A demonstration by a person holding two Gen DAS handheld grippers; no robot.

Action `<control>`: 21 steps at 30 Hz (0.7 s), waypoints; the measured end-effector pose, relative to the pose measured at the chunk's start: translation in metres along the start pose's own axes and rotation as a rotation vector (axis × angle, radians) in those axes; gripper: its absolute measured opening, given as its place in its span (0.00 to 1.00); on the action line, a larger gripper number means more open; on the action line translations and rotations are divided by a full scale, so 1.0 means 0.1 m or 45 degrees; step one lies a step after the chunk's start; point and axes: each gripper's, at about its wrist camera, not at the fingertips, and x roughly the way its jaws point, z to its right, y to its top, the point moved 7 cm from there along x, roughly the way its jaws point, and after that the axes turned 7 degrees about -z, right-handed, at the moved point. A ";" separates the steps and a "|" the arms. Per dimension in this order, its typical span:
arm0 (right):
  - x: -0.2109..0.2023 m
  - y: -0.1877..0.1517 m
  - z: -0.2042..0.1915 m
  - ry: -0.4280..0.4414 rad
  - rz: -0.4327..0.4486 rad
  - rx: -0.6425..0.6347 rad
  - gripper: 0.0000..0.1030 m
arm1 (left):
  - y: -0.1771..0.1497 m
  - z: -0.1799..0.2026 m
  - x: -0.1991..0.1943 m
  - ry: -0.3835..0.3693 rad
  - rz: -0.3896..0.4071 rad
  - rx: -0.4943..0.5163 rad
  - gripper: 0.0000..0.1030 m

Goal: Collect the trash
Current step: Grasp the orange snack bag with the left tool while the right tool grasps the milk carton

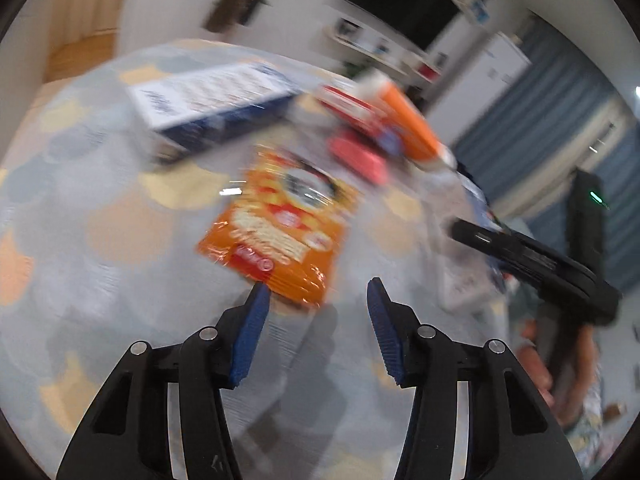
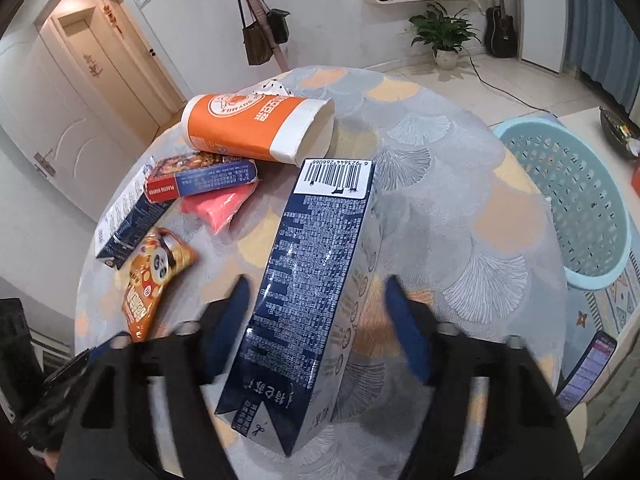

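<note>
Both tongs stood half-open and empty: left tongs (image 1: 316, 292) before the snack packet (image 1: 280, 224), right tongs (image 2: 316, 300) straddling the carton (image 2: 312, 280), apparently poised to grasp.

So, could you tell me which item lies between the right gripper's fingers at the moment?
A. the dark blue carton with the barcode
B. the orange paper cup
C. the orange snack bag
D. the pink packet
A: in the right wrist view the dark blue carton lies lengthwise between the fingers of the right gripper, with a visible gap on each side.
</note>
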 end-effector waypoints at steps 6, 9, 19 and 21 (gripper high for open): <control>0.01 -0.01 -0.04 -0.035 0.017 -0.053 0.32 | 0.02 0.18 -0.11 0.176 0.054 0.148 0.58; 0.00 -0.01 -0.04 -0.033 0.026 -0.055 0.31 | 0.17 0.18 -0.06 0.266 0.068 0.170 0.71; -0.17 -0.01 0.08 -0.007 0.064 -0.035 0.31 | 0.39 0.07 0.35 0.548 -0.026 0.254 0.54; -0.20 -0.02 0.11 0.002 0.071 -0.031 0.31 | 0.40 0.08 0.34 0.560 -0.023 0.277 0.47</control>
